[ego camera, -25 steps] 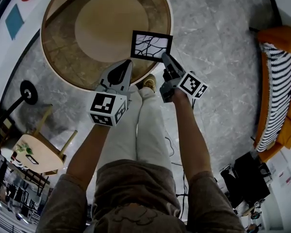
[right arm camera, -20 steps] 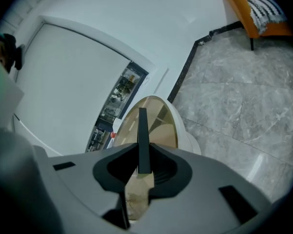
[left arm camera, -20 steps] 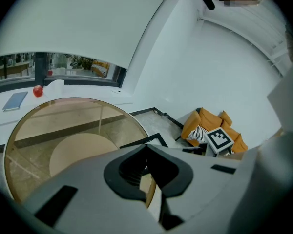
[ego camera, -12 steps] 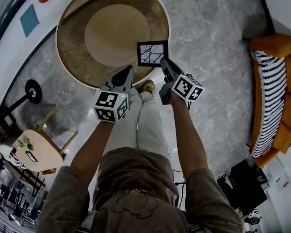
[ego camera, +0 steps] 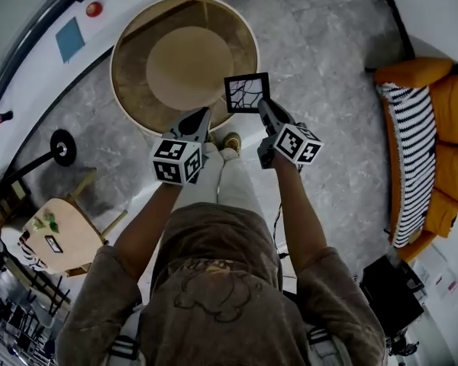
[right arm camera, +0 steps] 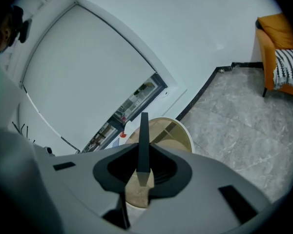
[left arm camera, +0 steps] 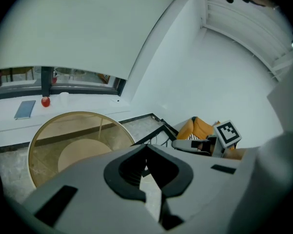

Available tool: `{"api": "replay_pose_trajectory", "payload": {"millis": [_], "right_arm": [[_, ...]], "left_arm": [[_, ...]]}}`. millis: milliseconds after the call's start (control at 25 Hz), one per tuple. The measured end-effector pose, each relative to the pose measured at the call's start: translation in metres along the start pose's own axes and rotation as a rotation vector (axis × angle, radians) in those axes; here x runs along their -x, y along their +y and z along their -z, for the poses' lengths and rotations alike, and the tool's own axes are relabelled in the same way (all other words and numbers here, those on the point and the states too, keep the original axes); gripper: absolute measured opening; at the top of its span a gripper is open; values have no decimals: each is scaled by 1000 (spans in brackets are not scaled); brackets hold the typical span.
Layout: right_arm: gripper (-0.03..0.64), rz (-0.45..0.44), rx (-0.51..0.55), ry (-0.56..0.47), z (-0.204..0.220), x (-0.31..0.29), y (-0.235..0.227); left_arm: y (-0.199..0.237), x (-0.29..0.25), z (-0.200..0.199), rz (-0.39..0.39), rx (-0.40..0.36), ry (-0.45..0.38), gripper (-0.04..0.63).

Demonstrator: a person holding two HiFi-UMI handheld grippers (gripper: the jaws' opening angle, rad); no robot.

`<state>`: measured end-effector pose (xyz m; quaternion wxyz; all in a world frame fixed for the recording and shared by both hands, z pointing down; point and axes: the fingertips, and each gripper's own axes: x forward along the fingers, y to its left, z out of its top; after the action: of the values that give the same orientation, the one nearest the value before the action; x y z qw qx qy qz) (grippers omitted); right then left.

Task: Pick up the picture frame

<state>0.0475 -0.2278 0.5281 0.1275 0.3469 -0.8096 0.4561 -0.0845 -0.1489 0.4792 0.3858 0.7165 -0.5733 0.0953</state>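
Note:
The picture frame [ego camera: 246,92], black-edged with a pale branch-like print, hangs in the air over the near rim of the round wooden table [ego camera: 130,75]. My right gripper [ego camera: 263,107] is shut on its lower right edge. In the right gripper view the frame [right arm camera: 143,140] shows edge-on as a dark upright bar between the jaws. My left gripper [ego camera: 201,116] hovers just left of the frame with its jaws together and nothing in them. In the left gripper view the frame's black edge [left arm camera: 158,129] and the right gripper's marker cube [left arm camera: 228,133] show past the jaws.
An orange sofa with a striped cushion [ego camera: 424,128] stands at the right. A small wooden chair [ego camera: 57,235] and a black round lamp base [ego camera: 61,147] are at the left. On the white sill behind the table lie a red object [ego camera: 95,8] and a blue book [ego camera: 69,39].
Both grippers have risen, and the frame has gone up with the right one, higher above the table. The table and floor look smaller and farther away. The frame has rolled a little.

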Motion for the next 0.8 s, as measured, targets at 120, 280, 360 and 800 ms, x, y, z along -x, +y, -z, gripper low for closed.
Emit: {"api": "replay_pose_trajectory", "payload": {"millis": [120,280,360,800], "right_arm": [[83,-14,62,-17,-15,26,27],[83,-27,128,-62,-37,58,57],[83,-37,153,-87,-45,73,71],[83,-73,290,-197,-66,142,146]], "left_arm": [[-16,24,-19,18,-29,-22,8],[-37,51,-41,53,-64,-46,8],[-48,63,-49,80,-66,-46,9],[-93,120,-94,151,-171,-133,8]]}}
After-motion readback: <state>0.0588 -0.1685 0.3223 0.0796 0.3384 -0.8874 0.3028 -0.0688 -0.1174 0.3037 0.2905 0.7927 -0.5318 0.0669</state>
